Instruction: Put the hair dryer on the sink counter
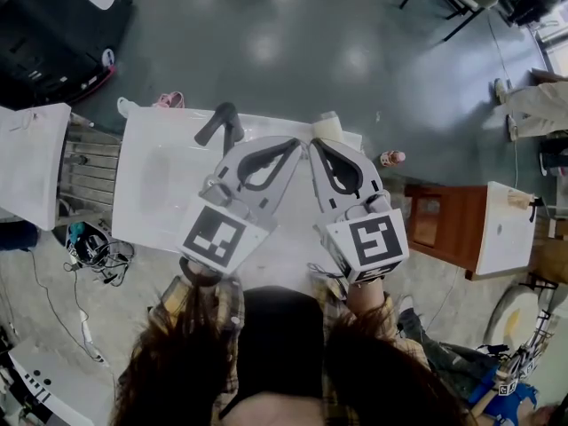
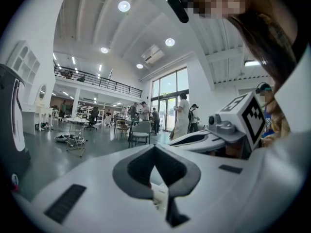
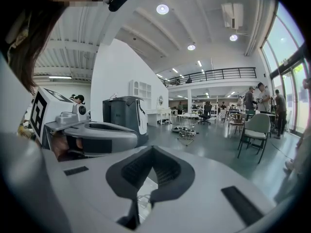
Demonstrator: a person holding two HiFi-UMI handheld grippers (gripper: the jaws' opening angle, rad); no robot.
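The dark grey hair dryer (image 1: 223,123) lies on the white sink counter (image 1: 140,140) near its far edge, beside the shallow basin (image 1: 156,181). Both grippers hover side by side over the counter, pointing away from me. The left gripper (image 1: 297,141) is shut and empty, its tip to the right of the dryer and apart from it. The right gripper (image 1: 312,143) is likewise shut and empty. In the left gripper view the left gripper (image 2: 154,146) has its jaws meeting, and the right gripper (image 2: 232,124) shows alongside. In the right gripper view the right gripper (image 3: 152,149) is closed too.
A cream bottle (image 1: 327,127) stands at the counter's far edge near the jaw tips. A brown wooden cabinet (image 1: 439,224) and a white table (image 1: 504,229) lie to the right. Another white counter (image 1: 31,162) is at left, a black machine (image 1: 53,25) beyond. People and chairs fill the hall.
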